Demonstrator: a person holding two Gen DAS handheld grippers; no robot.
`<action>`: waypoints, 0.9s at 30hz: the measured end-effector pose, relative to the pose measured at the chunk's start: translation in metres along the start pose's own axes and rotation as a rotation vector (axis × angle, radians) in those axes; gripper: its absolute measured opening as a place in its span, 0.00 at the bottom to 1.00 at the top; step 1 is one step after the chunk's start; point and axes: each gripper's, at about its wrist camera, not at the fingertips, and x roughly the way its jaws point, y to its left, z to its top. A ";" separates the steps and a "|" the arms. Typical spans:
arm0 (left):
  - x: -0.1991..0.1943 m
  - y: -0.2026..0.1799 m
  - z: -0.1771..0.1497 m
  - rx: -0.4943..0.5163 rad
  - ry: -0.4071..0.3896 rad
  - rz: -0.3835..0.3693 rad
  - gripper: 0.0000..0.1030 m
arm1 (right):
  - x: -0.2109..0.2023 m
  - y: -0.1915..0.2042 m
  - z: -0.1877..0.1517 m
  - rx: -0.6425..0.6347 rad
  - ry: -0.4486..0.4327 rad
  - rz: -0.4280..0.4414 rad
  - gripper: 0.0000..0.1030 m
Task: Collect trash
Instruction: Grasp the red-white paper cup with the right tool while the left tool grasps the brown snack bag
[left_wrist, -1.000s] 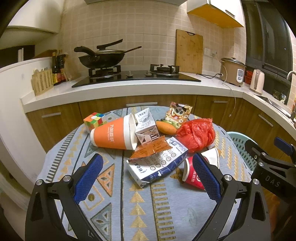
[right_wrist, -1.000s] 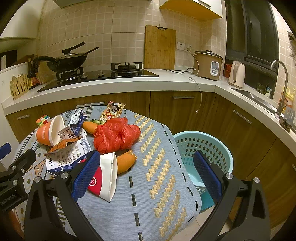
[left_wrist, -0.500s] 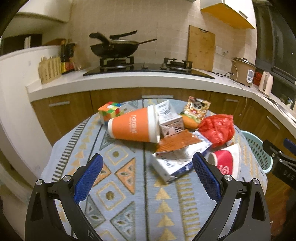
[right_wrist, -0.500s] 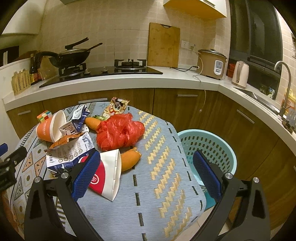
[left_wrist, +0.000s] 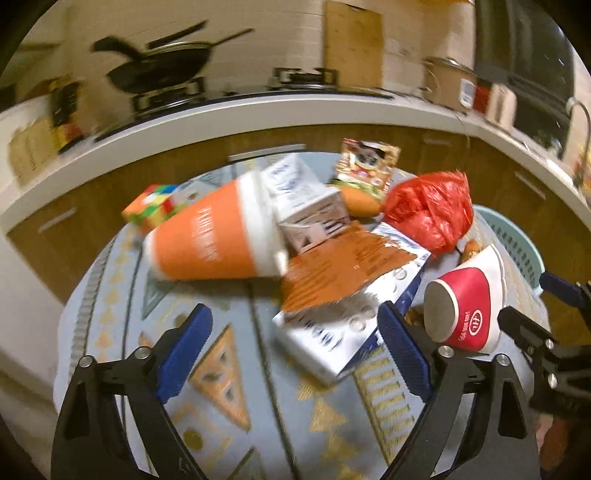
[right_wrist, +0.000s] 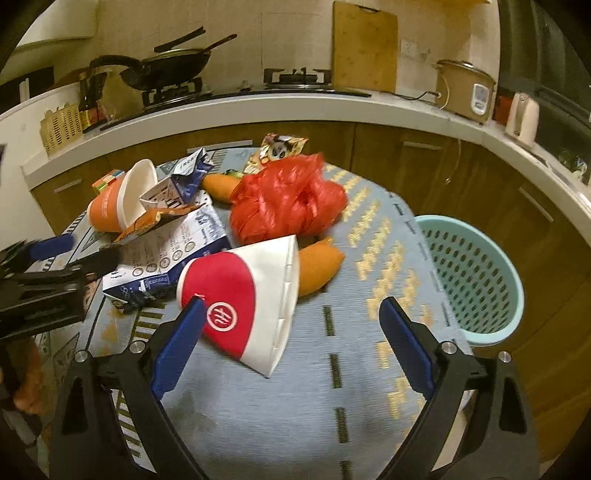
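Observation:
Trash lies piled on a round table with a patterned cloth (right_wrist: 369, 266). An orange paper cup (left_wrist: 210, 236) lies on its side, with a small white carton (left_wrist: 306, 206), a torn orange wrapper (left_wrist: 340, 269) on a large white-and-blue carton (left_wrist: 343, 328), a crumpled red plastic bag (right_wrist: 288, 199), a red-and-white cup (right_wrist: 243, 302) and a snack packet (left_wrist: 365, 162). My left gripper (left_wrist: 295, 354) is open just short of the large carton. My right gripper (right_wrist: 291, 350) is open, its left finger beside the red-and-white cup. A teal basket (right_wrist: 472, 273) stands right of the table.
A colourful cube (left_wrist: 155, 203) sits behind the orange cup. Orange bread-like pieces (right_wrist: 317, 262) lie near the red bag. Wooden cabinets and a white counter (right_wrist: 295, 107) with stove, wok, rice cooker and kettle curve behind the table.
Both grippers have moved closer to the pile. The left view is blurred by motion and the cups and cartons loom larger. Both stay open and empty.

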 end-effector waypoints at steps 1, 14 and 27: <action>0.006 -0.004 0.003 0.026 0.009 0.008 0.79 | 0.002 0.001 0.001 0.001 0.009 0.011 0.87; 0.033 -0.015 0.014 0.096 0.037 -0.044 0.25 | 0.031 0.018 0.010 -0.003 0.101 0.086 0.88; 0.011 -0.008 0.009 -0.012 -0.017 -0.127 0.04 | 0.037 0.017 0.015 0.038 0.114 0.078 0.79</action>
